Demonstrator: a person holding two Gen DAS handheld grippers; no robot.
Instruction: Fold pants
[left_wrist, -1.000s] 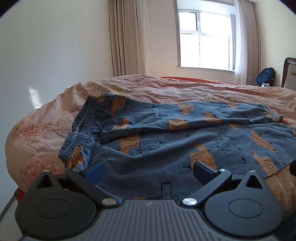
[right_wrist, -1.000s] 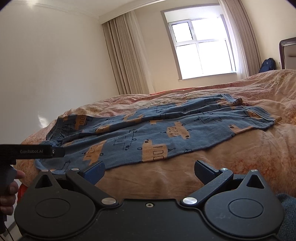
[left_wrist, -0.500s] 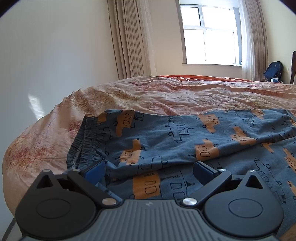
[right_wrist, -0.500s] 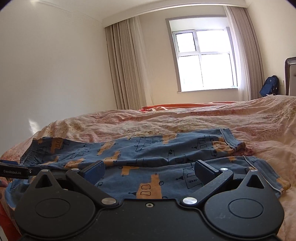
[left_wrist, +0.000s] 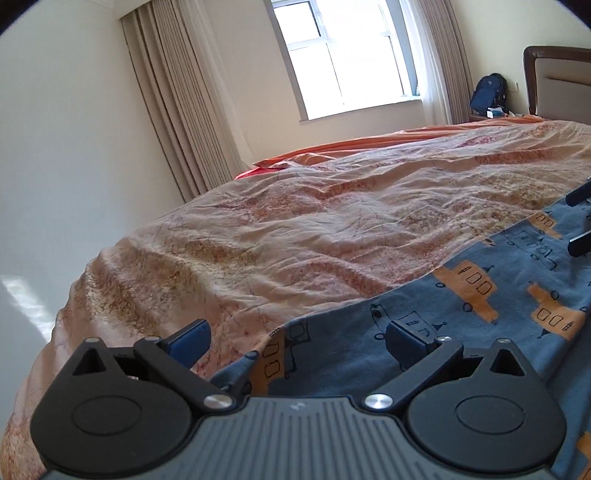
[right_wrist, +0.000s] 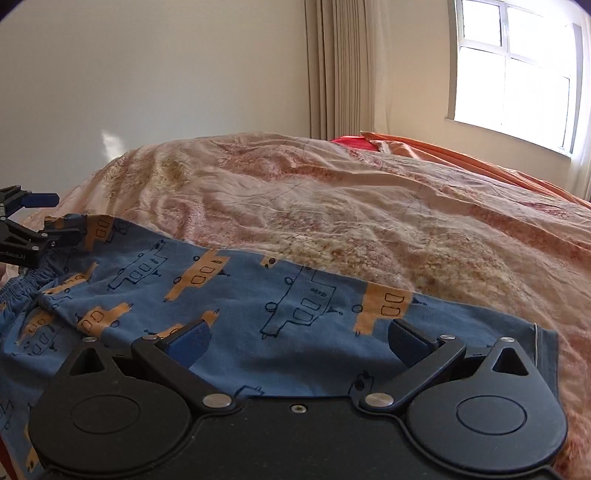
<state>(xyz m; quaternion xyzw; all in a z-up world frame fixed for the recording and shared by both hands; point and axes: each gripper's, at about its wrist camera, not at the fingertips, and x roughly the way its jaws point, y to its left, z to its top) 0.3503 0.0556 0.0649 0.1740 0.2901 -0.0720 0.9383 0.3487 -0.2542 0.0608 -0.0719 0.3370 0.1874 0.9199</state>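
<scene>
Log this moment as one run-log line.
task: fold pants | left tool: open, at waistband corner | right tool: open, at leg hem | pants: flat on bedspread

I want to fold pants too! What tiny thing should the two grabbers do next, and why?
Probably close both on the cloth. The left gripper is open at the waistband corner of the pants, and the right gripper is open at the leg-hem end, so neither grips anything yet.
</scene>
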